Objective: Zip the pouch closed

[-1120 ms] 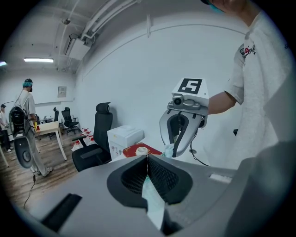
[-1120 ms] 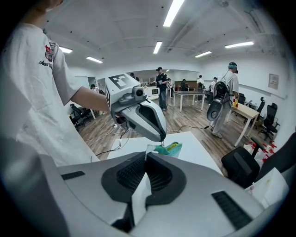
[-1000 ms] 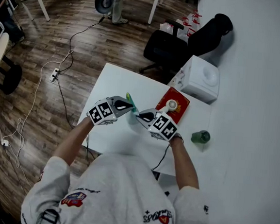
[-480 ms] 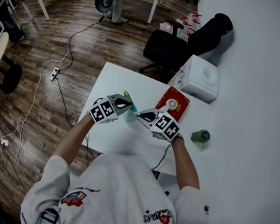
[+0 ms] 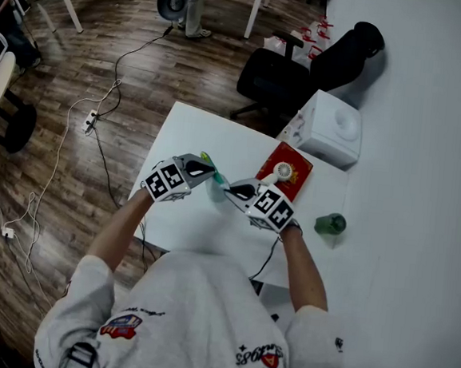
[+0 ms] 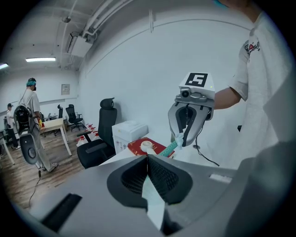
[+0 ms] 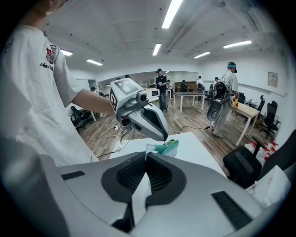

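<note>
Translucent pouch [image 5: 217, 183] with a green zip was held above the white table [image 5: 193, 134], left gripper [image 5: 212, 172] clamped on one end, right gripper [image 5: 228, 190] clamped on the other end.

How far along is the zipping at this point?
Done: the pouch is up off the table. In hand: left gripper and right gripper each clamp one end of it. Left: running the teal zipper; how closed it is cannot be told.

My T-shirt [image 5: 203, 313] is light grey, short-sleeved, with small red-and-blue prints. My left gripper [image 5: 212, 172] and right gripper [image 5: 229, 190] are grey with black-and-white marker cubes [image 5: 166, 182].
</note>
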